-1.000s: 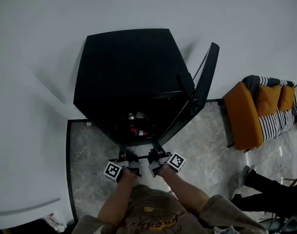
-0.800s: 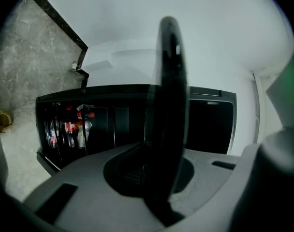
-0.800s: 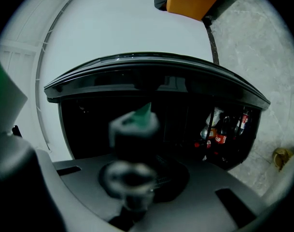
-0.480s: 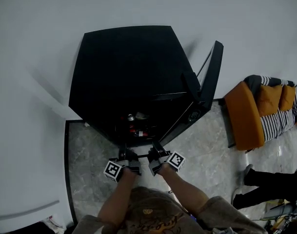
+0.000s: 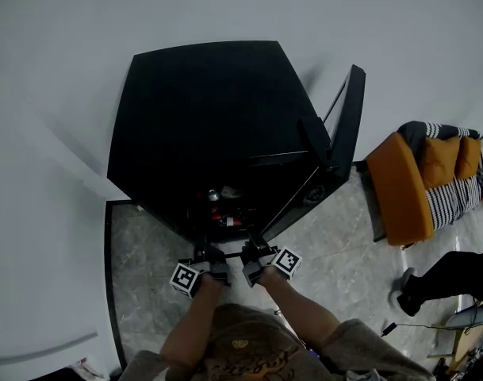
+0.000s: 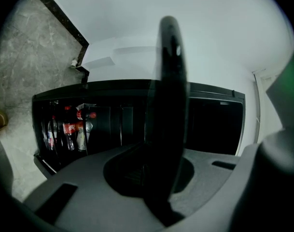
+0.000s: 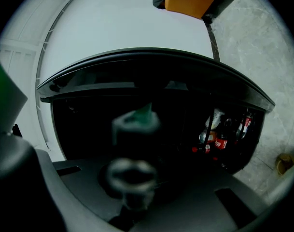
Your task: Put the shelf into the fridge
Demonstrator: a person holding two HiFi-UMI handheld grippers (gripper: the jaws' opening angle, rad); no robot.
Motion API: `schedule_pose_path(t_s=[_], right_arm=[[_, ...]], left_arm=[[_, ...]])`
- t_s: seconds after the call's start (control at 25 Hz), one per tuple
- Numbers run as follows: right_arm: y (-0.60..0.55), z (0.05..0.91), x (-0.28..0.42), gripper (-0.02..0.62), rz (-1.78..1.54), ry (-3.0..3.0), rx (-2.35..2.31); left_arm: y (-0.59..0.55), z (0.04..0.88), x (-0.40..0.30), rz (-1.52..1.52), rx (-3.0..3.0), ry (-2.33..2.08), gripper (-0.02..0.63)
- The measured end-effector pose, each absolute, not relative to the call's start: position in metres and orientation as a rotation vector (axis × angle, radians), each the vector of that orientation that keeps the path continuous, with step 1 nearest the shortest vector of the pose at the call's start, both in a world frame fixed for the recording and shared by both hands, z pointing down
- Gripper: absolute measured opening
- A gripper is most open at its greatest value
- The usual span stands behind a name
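Note:
The black fridge [image 5: 209, 125] stands against the white wall with its door [image 5: 340, 141] swung open to the right. Bottles [image 5: 223, 213] show low inside it. My left gripper [image 5: 200, 252] and right gripper [image 5: 253, 247] are held side by side at the fridge's lower front edge, and a thin dark bar [image 5: 227, 254] runs between them. In the left gripper view the left gripper [image 6: 168, 81] is a single dark column, shut, before the fridge [image 6: 214, 124] and cola bottles [image 6: 69, 132]. The right gripper [image 7: 134, 124] is blurred and looks shut. No shelf shows clearly in either gripper.
An orange sofa [image 5: 419, 181] with striped cushions stands to the right. Another person's legs [image 5: 443, 280] are on the marble floor [image 5: 146, 260] at the far right. A dark skirting line [image 6: 64, 18] borders the floor by the wall.
The grippers have barely moved. The fridge fills slightly more of the head view, and the other person's legs at the right have shifted.

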State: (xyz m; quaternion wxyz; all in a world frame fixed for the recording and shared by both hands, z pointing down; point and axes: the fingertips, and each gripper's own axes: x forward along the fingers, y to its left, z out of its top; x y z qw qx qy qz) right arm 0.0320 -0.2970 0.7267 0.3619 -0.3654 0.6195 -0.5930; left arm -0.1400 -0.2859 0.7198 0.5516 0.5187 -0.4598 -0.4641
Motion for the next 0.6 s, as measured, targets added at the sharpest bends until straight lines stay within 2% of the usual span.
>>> schedule_pose_path(t_s=[0.6], right_arm=[[-0.314, 0.734, 0.031, 0.029, -1.517, 1.599, -0.943]], left_arm=[[-0.303, 0.728, -0.141, -1.125, 1.229, -1.065, 0.015]])
